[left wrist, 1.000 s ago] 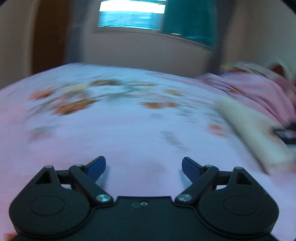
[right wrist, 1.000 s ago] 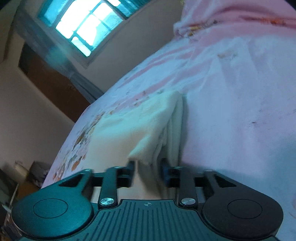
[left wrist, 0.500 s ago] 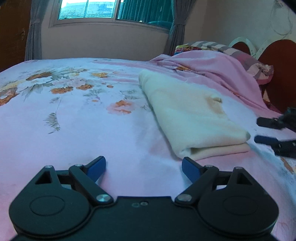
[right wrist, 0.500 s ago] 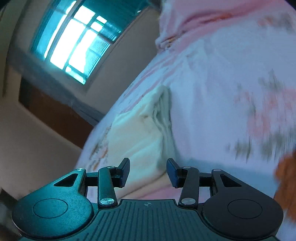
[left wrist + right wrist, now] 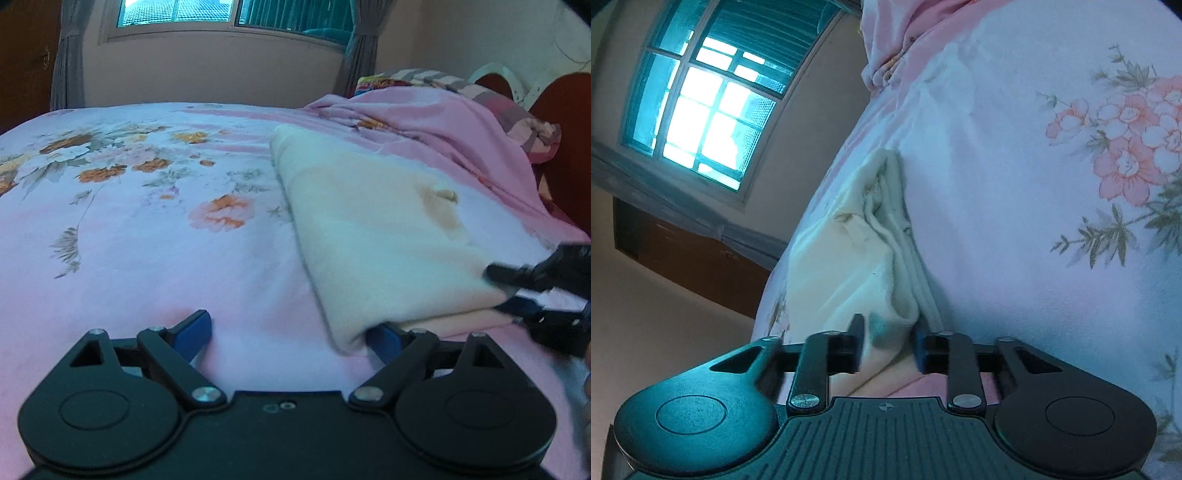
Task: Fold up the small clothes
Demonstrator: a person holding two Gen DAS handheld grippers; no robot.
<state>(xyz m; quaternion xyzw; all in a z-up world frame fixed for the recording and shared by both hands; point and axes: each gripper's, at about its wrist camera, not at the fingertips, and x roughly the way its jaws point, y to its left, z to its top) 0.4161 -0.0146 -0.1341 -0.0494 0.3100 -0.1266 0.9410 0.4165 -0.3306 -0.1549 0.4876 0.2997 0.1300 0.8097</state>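
A folded cream garment (image 5: 380, 236) lies on the floral pink bedsheet (image 5: 147, 229). My left gripper (image 5: 291, 332) is open and low on the sheet; the garment's near left corner lies between its fingers, against the right finger (image 5: 384, 341). My right gripper (image 5: 888, 332) is open around the garment's (image 5: 849, 258) near right corner, its fingers close on both sides of the cloth. It also shows in the left wrist view (image 5: 517, 291), at the garment's right edge.
A pink blanket (image 5: 443, 136) is bunched along the far right of the bed, with a striped pillow (image 5: 524, 122) and a brown headboard (image 5: 565, 110) behind it. A window (image 5: 229, 14) and a wall stand beyond the bed's far edge.
Both grippers have moved in to the garment's near edge. The right one, shut on the cloth a second ago, opened and now has the corner between its fingers again.
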